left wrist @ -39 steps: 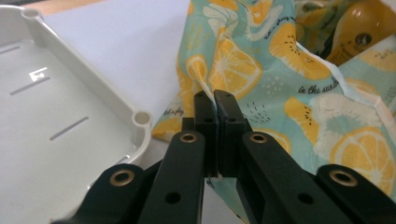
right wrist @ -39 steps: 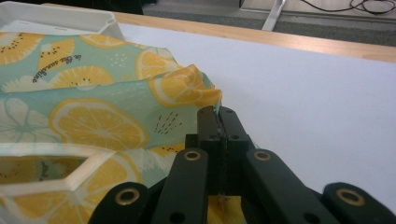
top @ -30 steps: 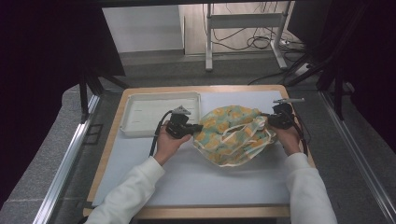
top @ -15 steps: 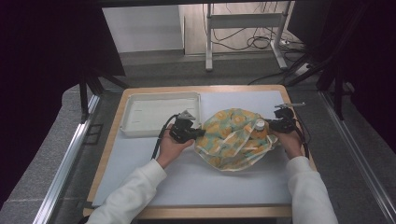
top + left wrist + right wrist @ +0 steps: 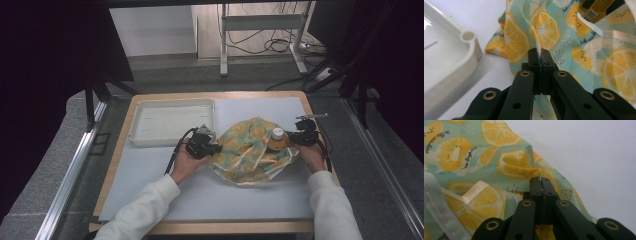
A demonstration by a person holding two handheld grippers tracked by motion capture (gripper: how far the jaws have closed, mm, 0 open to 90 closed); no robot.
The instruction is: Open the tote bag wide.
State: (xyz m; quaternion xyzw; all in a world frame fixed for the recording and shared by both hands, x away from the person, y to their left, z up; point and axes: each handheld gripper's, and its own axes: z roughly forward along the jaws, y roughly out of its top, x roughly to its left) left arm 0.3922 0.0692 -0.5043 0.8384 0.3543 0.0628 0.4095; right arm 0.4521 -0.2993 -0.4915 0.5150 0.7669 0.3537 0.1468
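A teal cloth bag printed with lemon slices (image 5: 250,150) lies on the table mat, with a white-capped bottle (image 5: 276,136) poking out near its right side. My left gripper (image 5: 216,148) is at the bag's left edge, shut on a fold of the cloth (image 5: 539,50). My right gripper (image 5: 292,138) is at the bag's right edge, likewise shut on a pinch of fabric (image 5: 537,176). A pale ribbon drawstring (image 5: 474,190) runs across the cloth. In the left gripper view a yellow label (image 5: 599,7) shows inside the bag's opening.
A white tray (image 5: 170,122) with nothing in it stands on the mat's far left, close to my left gripper; its corner (image 5: 469,37) is near the bag. The wooden table edge (image 5: 120,145) frames the mat. Bare mat (image 5: 225,195) lies in front of the bag.
My left gripper has sunk and moved slightly right with the cloth. The bag has flattened and its mouth has spread, showing the bottle cap. The right gripper has hardly moved.
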